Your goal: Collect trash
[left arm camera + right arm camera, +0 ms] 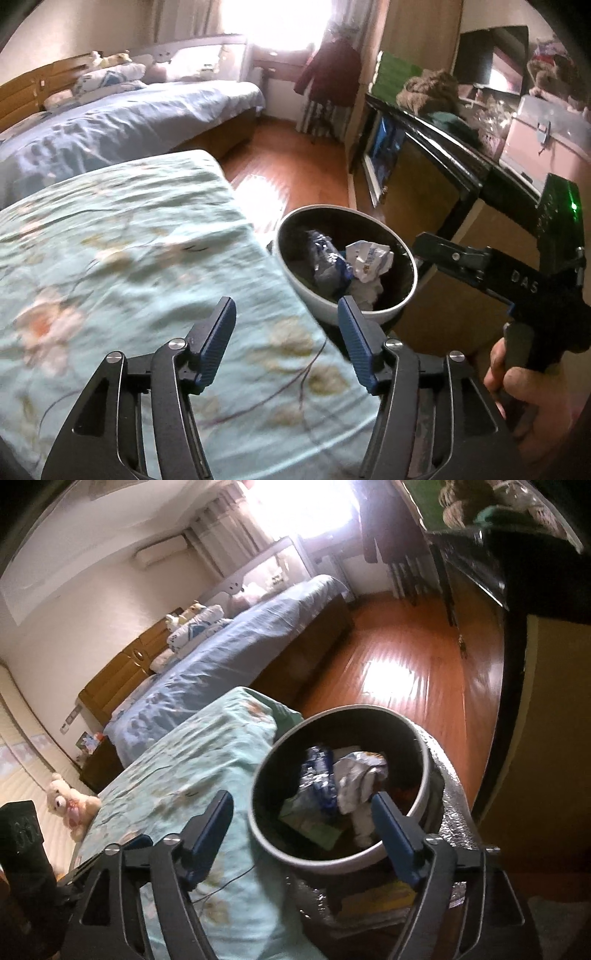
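A round trash bin (321, 299) with a pale wall and a dark inside stands beside the floral blanket. Inside lie a crumpled blue wrapper (328, 262) and a ball of white paper (369, 260). My left gripper (286, 302) hovers open and empty over the blanket's edge, its right fingertip in front of the bin's near rim. In the right wrist view, my right gripper (302, 796) is wide open and empty above the bin (332, 866), over the blue wrapper (317, 775), white paper (358, 775) and a green scrap (314, 823). A hand (517, 376) holds its black handle.
The floral blanket (129, 240) covers a raised surface left of the bin. A bed with a blue sheet (110, 125) lies behind it. Wooden floor (295, 155) runs ahead. A dark cabinet (424, 177) stands right. A teddy bear (70, 805) sits far left. Silver foil (454, 805) lies under the bin.
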`<state>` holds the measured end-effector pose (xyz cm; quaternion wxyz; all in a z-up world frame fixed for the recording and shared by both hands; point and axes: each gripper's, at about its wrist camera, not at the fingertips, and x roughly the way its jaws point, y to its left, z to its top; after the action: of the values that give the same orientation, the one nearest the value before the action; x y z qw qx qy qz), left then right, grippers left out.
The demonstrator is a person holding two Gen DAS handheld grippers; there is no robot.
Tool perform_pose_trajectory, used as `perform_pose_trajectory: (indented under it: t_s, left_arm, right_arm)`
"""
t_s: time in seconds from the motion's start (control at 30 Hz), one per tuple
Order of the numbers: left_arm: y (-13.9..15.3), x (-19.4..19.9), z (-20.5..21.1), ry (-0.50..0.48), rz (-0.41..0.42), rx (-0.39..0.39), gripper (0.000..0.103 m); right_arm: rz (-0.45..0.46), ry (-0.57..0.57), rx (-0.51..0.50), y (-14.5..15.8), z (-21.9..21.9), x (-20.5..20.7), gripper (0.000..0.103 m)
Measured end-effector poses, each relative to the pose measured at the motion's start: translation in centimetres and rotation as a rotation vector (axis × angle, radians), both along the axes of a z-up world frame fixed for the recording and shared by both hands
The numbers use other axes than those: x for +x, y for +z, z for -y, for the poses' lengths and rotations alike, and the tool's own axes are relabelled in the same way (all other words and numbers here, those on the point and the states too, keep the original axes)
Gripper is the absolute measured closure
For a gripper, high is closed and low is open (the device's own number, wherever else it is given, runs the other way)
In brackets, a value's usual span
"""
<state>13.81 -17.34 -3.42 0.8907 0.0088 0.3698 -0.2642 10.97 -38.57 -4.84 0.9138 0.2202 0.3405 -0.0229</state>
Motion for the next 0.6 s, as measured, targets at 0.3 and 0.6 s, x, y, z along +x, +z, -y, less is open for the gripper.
perform_pose_trajectory:
  t_s: [0.3,0.6]
  left_arm:
    - [2.1,-2.8,-4.5,0.106,0.089,-0.033,0.032]
    - [5.2,-5.4,-7.8,0.252,0.273,-0.033,0.004]
  right_arm:
    - [0.053,0.060,-0.101,1.6,-3.9,-1.6,0.012]
    - [0.217,0.081,-0.269,5.8,-7.6,-3.0,0.000]
